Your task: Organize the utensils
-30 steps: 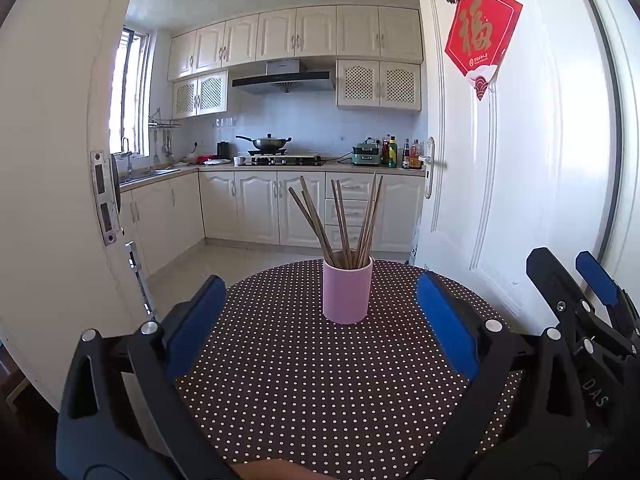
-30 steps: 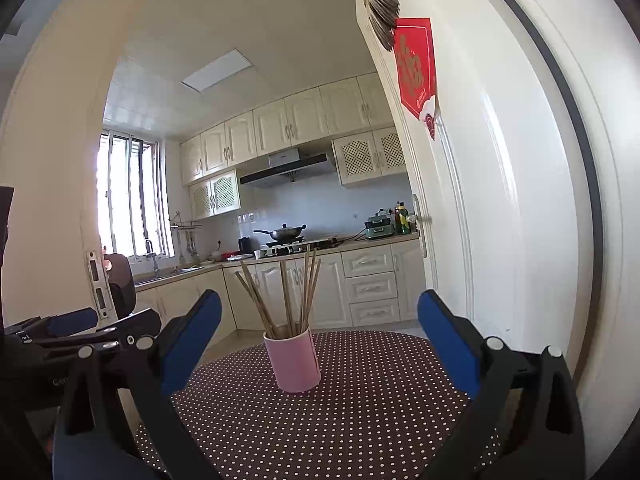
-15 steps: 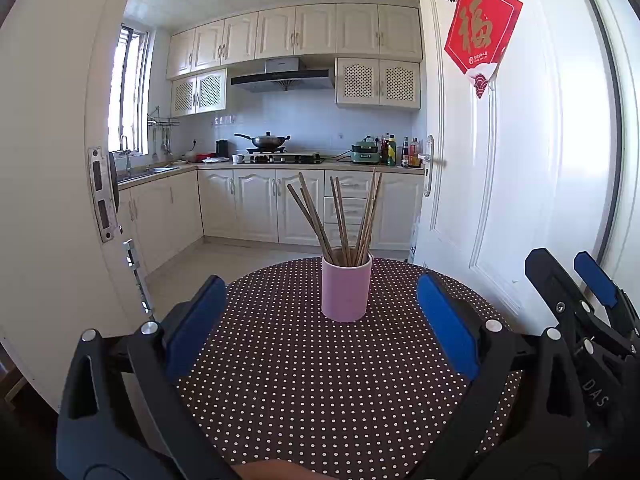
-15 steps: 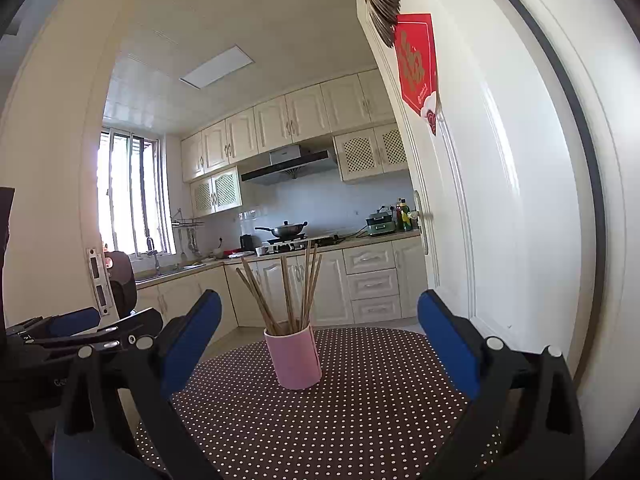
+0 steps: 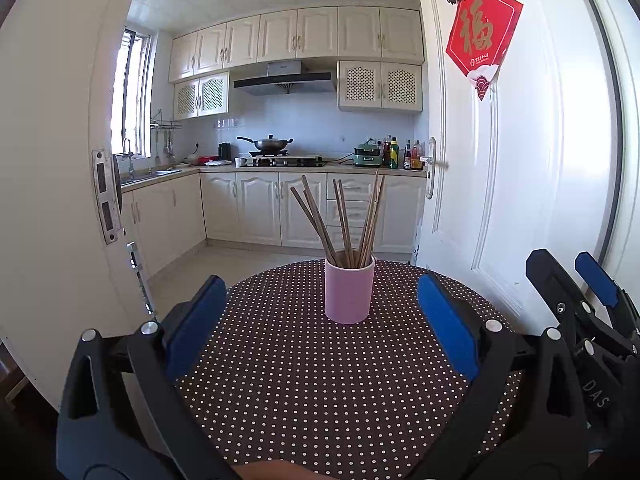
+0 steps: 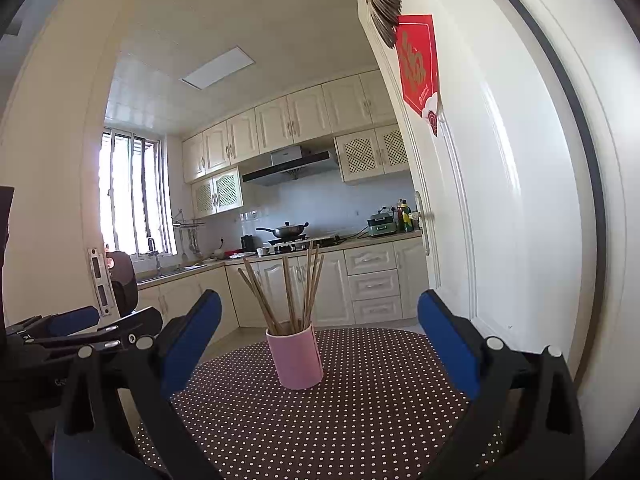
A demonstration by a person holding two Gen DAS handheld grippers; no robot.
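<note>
A pink cup stands upright on the round table with the dark polka-dot cloth. Several brown chopsticks stand in it, fanned out. My left gripper is open, held back from the cup, nothing between its blue pads. My right gripper is open too and empty, higher above the table. In the left wrist view the right gripper shows at the right edge. In the right wrist view the left gripper shows at the left edge.
A white door with a red paper ornament stands close on the right of the table. A door frame with a lock plate is on the left. Behind lies a kitchen with cabinets and a wok on the stove.
The right wrist view has tilted slightly upward, so the cup sits lower in it. The left gripper has barely moved. Both grippers stay open.
</note>
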